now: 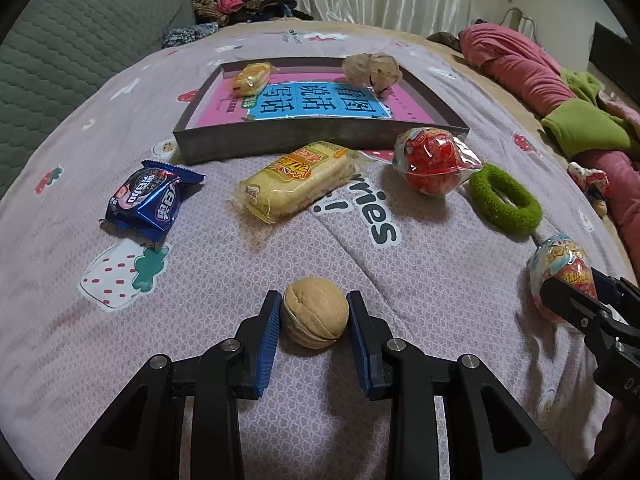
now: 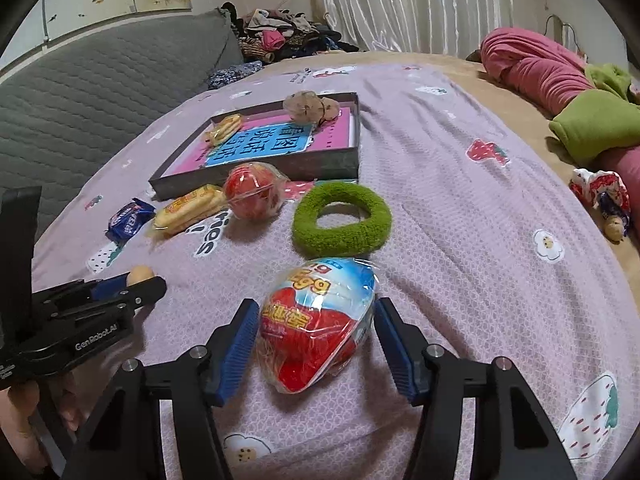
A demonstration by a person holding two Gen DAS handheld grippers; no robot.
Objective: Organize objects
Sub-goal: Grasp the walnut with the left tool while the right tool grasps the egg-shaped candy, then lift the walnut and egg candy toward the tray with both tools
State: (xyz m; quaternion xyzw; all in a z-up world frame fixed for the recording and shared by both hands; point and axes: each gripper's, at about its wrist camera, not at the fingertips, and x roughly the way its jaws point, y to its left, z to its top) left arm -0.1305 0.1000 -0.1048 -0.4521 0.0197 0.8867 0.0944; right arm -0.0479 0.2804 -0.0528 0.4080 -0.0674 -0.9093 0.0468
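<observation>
In the left wrist view a walnut (image 1: pixel 315 312) lies on the bedspread between the blue pads of my left gripper (image 1: pixel 314 314), which touch or nearly touch both its sides. In the right wrist view a wrapped toy egg (image 2: pixel 316 322) lies between the fingers of my right gripper (image 2: pixel 314 336), open with gaps on both sides. A dark shallow box (image 1: pixel 304 138) at the back holds a pink and blue book, a small yellow cake pack (image 1: pixel 253 77) and a brownish bundle (image 1: pixel 370 69).
In front of the box lie a blue biscuit pack (image 1: pixel 150 200), a yellow cake pack (image 1: pixel 300 180), a red wrapped ball (image 1: pixel 434 160) and a green fuzzy ring (image 1: pixel 505 199). Pink and green bedding (image 2: pixel 560 80) lies at the right, a grey sofa (image 1: pixel 60 60) at the left.
</observation>
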